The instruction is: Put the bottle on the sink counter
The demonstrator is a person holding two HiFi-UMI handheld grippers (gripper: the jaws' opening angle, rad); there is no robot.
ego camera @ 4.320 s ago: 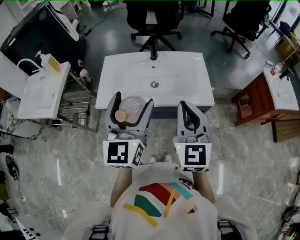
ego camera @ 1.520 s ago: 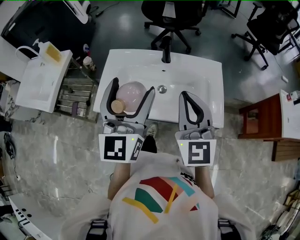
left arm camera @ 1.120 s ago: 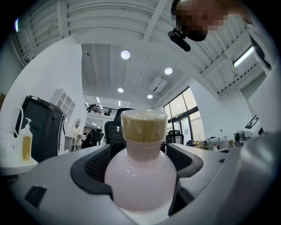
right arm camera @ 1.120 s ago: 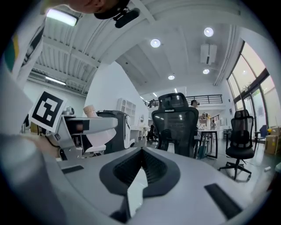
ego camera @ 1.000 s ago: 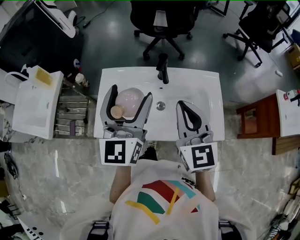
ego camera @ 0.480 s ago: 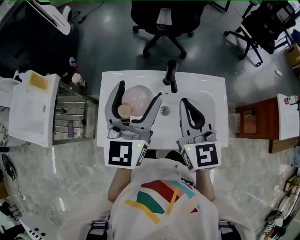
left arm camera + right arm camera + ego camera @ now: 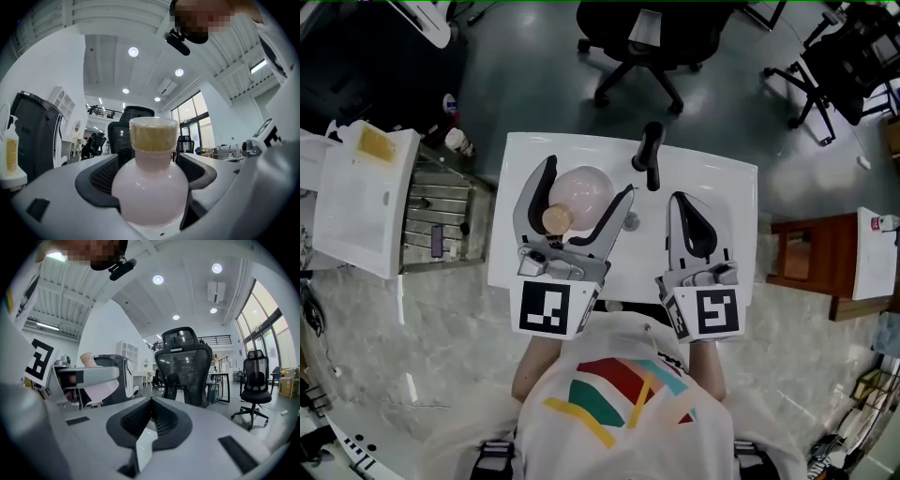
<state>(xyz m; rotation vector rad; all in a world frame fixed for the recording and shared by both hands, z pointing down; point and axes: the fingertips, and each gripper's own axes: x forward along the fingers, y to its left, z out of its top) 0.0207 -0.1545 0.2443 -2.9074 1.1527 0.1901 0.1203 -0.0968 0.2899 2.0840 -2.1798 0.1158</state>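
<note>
White sink counter (image 7: 717,178) on grey marble floor (image 7: 422,356), office chair (image 7: 642,37) at 12 o'clock. Left gripper (image 7: 586,180) clamps pink bottle (image 7: 579,195); right gripper (image 7: 689,202) jaws together, empty.

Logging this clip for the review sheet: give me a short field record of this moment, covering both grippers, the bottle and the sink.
left gripper: shut on the bottle
bottle: pink, round body, tan cap; over the left part of the sink counter, not released
right gripper: shut, empty, over the counter's right part
faucet: black, at the counter's far edge
</note>
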